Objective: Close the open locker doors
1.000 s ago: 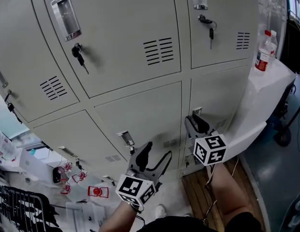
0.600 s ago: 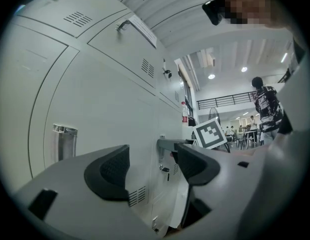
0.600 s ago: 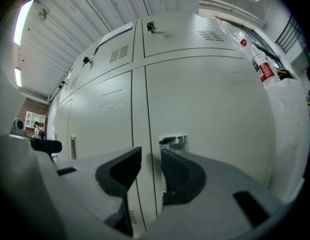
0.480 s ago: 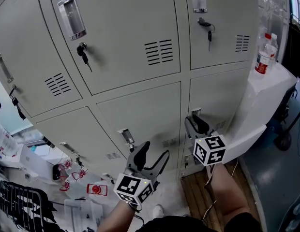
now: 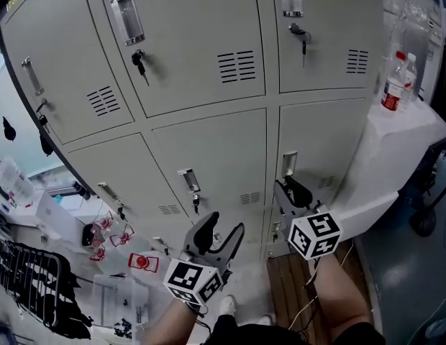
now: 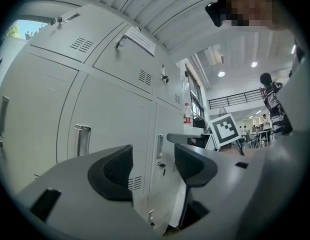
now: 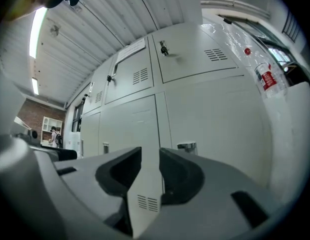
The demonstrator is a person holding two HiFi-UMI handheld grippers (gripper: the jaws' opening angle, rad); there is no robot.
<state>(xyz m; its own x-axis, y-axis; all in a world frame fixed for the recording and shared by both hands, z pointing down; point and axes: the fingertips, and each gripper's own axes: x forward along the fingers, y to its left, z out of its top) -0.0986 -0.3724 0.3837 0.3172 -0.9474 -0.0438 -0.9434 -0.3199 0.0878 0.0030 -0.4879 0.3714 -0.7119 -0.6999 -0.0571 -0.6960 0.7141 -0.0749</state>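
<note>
Left gripper (image 5: 224,228) and right gripper (image 5: 293,190) have drawn back from the doors (image 5: 216,157); left jaws have just narrowed; both pairs parted, empty. Doors fill upper frame beyond them: grey, vented, keyed, all shut.

I'm seeing bright, even light falling on the lockers (image 5: 201,56), keys (image 5: 140,62) casting soft shadows, fisheye bowing the edges, dark vignettes ringing both gripper views.

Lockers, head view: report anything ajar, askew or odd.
No locker door looks ajar or askew. Keys hang in two upper locks, and small red items lie scattered below the lockers at lower left.
</note>
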